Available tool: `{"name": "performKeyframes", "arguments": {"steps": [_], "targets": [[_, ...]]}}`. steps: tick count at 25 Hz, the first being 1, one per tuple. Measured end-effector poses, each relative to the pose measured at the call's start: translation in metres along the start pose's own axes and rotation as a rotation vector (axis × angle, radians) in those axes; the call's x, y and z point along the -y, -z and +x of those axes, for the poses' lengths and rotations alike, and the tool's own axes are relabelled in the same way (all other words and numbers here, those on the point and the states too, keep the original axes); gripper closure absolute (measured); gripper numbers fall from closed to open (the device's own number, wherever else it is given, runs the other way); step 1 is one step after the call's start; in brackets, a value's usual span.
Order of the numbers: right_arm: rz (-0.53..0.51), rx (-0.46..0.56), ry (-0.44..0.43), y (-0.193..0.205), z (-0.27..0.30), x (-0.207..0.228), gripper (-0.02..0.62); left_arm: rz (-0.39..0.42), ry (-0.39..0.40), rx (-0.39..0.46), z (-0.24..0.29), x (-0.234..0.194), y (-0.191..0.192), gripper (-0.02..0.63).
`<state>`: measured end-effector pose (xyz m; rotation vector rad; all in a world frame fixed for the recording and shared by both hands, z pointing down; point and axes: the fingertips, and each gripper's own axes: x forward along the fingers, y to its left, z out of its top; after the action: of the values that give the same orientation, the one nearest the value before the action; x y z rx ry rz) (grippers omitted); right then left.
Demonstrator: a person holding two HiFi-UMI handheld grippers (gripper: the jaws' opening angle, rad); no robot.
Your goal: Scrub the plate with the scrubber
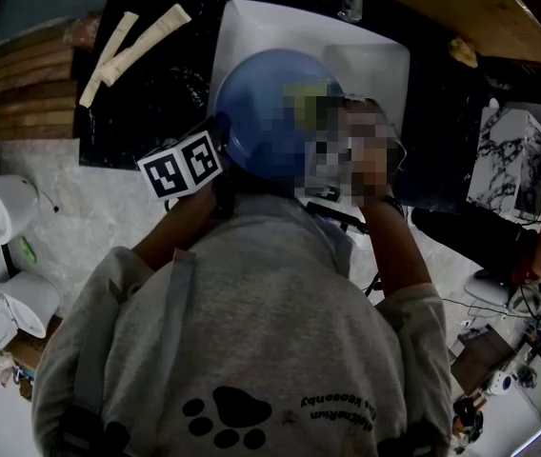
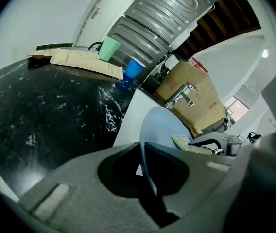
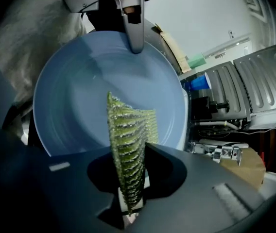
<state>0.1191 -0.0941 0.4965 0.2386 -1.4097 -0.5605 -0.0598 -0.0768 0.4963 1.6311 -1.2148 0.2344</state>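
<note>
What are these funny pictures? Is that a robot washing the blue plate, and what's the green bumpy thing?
No robot: a person holds a two-jaw gripper in each hand. One picture looks down from a head camera; the other two come from cameras riding on the grippers. The left gripper pinches the blue plate by its rim, over the white sink in a black counter. The right gripper pinches the green scrubber, right in front of the plate.

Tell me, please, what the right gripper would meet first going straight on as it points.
The right gripper's green scrubber would meet the blue plate's face first; contact looks near, depth unclear.
</note>
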Motion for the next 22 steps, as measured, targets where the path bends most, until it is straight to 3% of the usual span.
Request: {"name": "performKeyframes", "arguments": {"steps": [5, 13, 22], "targets": [[0.069, -0.015, -0.072, 0.0, -0.003, -0.014, 0.525, 0.002, -0.003, 0.006, 0.0, 0.0, -0.001, 0.588], [0.111, -0.039, -0.254, -0.001, -0.019, -0.052, 0.525, -0.003, -0.002, 0.005, 0.0, 0.0, 0.0, 0.586], [0.21, 0.051, -0.504, -0.027, -0.052, -0.087, 0.526, 0.011, -0.002, 0.014, -0.001, 0.001, 0.0, 0.588]]}}
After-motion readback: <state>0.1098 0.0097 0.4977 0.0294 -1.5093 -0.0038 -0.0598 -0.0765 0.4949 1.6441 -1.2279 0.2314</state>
